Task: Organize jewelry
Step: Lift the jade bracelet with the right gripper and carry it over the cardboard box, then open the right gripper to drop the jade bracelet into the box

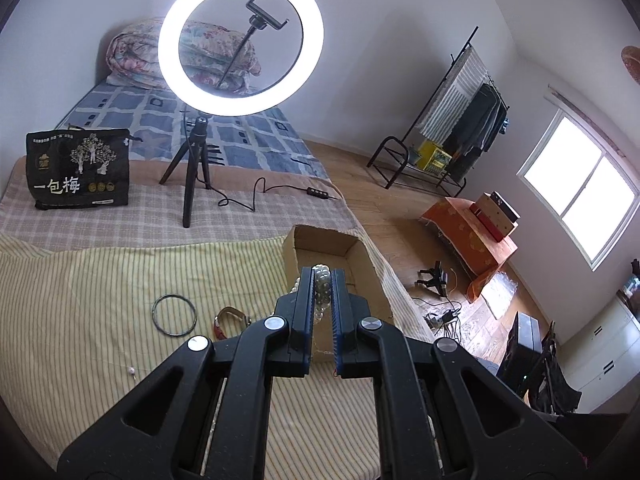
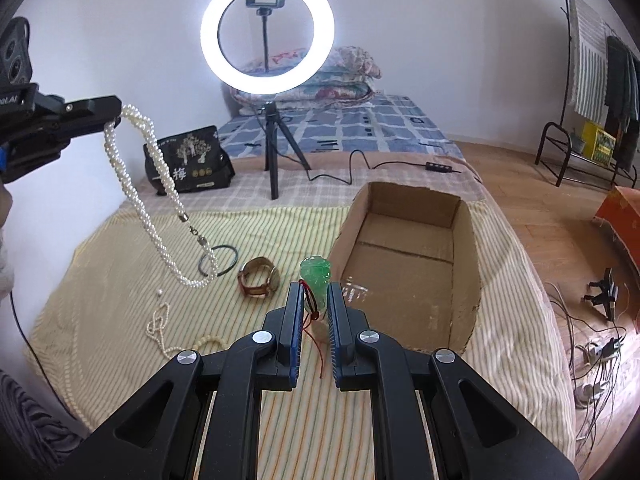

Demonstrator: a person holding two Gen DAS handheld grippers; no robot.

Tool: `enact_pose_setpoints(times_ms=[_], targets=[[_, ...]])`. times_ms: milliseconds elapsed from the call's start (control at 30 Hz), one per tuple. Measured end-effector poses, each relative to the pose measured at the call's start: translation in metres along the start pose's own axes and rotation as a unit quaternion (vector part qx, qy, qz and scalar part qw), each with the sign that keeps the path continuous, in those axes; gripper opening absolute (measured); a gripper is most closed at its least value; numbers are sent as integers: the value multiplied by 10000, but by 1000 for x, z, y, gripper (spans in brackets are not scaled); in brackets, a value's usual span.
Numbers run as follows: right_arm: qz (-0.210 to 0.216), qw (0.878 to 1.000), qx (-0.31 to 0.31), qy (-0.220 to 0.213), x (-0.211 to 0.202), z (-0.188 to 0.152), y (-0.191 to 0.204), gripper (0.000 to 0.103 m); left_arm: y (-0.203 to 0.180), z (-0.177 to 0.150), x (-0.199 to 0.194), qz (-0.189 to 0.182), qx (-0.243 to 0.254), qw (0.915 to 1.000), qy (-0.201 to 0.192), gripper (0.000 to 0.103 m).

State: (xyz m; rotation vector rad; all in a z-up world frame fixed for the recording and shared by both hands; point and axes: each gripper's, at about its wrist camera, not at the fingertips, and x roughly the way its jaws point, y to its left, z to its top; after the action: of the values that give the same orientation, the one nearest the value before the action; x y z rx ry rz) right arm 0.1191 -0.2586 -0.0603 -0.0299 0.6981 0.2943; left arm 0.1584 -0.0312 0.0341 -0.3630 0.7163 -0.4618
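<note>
Left wrist: my left gripper [image 1: 322, 276] pinches the pearl necklace [image 1: 321, 292] above the near rim of the box [image 1: 298, 246]. Right wrist: my right gripper [image 2: 315, 294] pinches the jade pendant [image 2: 316, 276] just left of the box [image 2: 466, 248] wall, with the watch [image 2: 259, 282] and bangle [image 2: 219, 265] on the bedspread [image 2: 120, 300] nearby.

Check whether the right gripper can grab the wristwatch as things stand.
Probably not yet: the right gripper is shut on the green pendant. The wristwatch lies uncovered on the bed nearby.
</note>
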Motion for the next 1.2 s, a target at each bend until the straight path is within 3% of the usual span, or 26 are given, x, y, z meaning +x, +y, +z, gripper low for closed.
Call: enact_pose_setpoints(times_ms=[267,600,1000,1200], targets=[[-293,9991,259,-181,-3,16,-34,10,-26,13,27,-262,67,9996,35,5],[-575,9976,386,78,15,13,-67,10,-76,28,83,-479,399,9980,141,5],[-703,9950,563,437,35,1,-96,10,-78,29,192,71,418,9960,788,5],[-677,9945,565,566,41,-3,-102,10,-67,20,220,312,392,9937,1003,5]])
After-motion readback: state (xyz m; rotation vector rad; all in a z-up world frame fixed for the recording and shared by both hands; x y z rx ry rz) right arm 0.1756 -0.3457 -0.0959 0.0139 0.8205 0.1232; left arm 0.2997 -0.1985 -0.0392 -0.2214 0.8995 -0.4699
